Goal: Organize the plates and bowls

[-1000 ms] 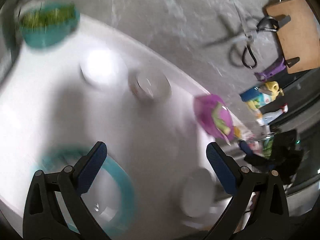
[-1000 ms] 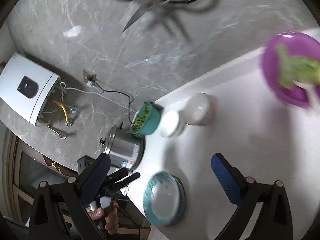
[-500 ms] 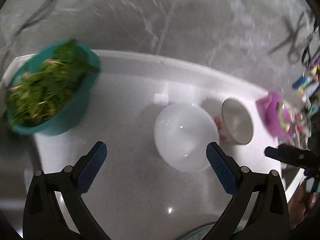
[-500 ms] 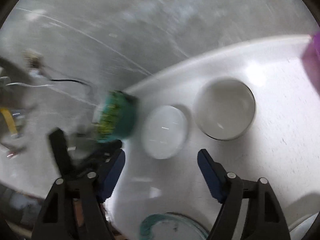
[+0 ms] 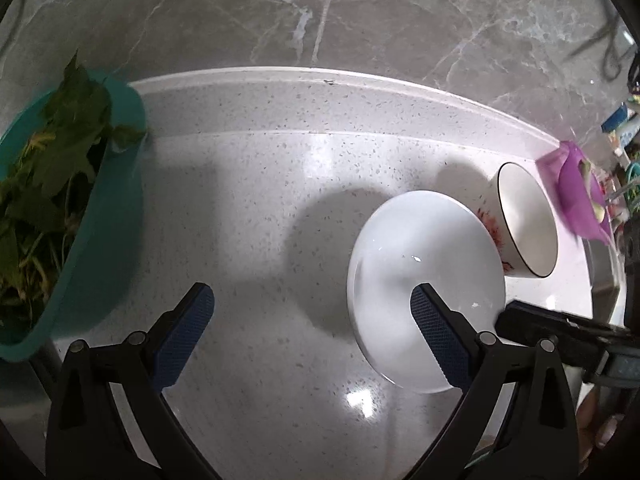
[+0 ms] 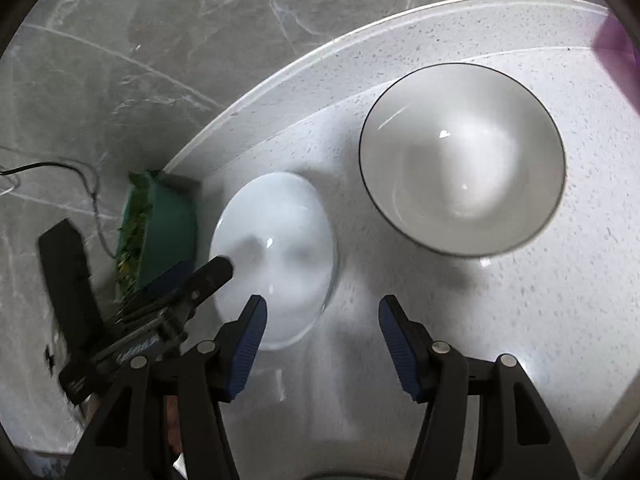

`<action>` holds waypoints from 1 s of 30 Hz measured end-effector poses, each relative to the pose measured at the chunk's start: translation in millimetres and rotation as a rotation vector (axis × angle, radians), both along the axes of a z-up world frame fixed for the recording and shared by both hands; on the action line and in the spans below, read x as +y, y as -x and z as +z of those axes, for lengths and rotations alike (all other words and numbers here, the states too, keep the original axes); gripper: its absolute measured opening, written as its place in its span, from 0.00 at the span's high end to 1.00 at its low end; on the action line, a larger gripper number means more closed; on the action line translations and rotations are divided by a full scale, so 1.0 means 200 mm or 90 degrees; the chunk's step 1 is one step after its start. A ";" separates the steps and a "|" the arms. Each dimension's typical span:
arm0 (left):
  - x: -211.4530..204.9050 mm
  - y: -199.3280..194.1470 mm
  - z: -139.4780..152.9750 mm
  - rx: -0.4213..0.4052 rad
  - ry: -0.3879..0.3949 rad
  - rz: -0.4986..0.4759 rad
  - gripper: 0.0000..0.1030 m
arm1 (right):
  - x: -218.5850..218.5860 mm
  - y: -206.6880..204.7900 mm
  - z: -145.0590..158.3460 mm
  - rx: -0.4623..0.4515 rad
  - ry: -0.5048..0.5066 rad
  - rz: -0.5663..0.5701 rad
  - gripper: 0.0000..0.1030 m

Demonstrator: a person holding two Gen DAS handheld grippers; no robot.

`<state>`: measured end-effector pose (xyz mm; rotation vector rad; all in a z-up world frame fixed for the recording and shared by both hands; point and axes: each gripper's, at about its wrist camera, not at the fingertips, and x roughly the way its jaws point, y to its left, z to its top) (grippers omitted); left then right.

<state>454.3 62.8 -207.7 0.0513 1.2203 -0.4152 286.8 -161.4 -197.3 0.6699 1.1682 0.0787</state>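
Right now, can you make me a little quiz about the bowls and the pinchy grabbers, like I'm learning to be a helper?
1. True or false: the left gripper is shut on the white bowl.
2. Which bowl has a thin dark rim? A) the rimmed bowl beside the white one B) the teal bowl C) the purple bowl
3. Fill in: the teal bowl is full of leafy ______.

Key
1. False. Both grippers are open, and the right gripper holds nothing too.
2. A. It stands right beside the white bowl on the counter.
3. Greens.
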 end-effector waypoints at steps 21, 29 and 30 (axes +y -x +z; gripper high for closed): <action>-0.16 -0.09 -0.21 0.061 -0.005 -0.091 0.70 | 0.06 -0.18 -0.20 0.044 0.038 -0.035 0.80; -0.25 -0.11 -0.18 0.061 -0.022 -0.112 0.85 | 0.06 -0.22 -0.17 0.032 0.062 -0.010 0.87; -0.24 -0.11 -0.18 0.065 -0.015 -0.111 0.85 | 0.07 -0.22 -0.17 0.032 0.063 -0.006 0.87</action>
